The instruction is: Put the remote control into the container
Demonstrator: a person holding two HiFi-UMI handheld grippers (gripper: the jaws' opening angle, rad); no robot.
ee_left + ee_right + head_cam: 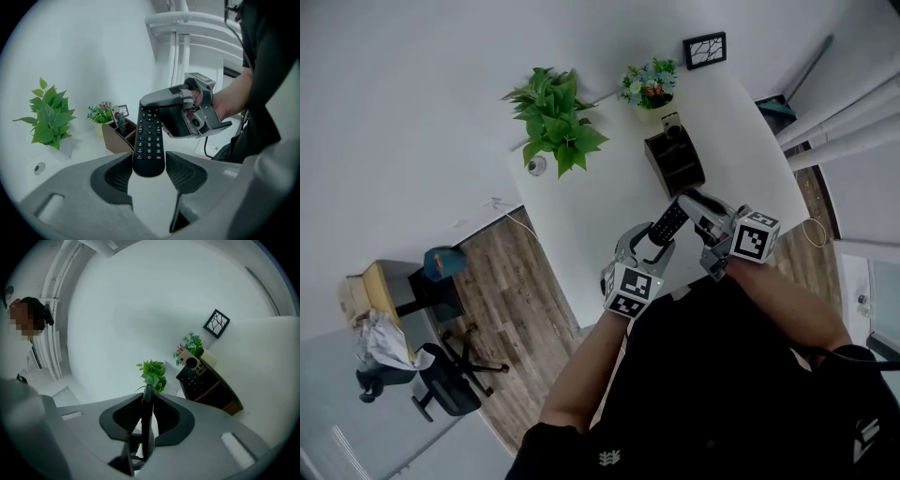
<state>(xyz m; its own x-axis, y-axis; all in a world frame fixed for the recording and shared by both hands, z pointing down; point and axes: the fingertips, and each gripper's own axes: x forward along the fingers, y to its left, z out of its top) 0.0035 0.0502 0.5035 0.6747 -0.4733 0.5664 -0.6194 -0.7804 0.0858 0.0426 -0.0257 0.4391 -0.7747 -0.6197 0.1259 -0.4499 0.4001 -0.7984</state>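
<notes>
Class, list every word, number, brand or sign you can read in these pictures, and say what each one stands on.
No text can be read with certainty.
remote control: white key marks, too small to read.
marker cubes: black-and-white square patterns, no words.
framed picture: a branch drawing, no lettering.
shirt emblem: small and white, unreadable.

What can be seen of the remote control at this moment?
The remote control is a slim black plastic-looking bar with rows of small white-marked buttons. It is in the air above the white table: the left gripper clamps its lower end across the width, and the right gripper pinches its upper end front to back. It is not yet in the container.
</notes>
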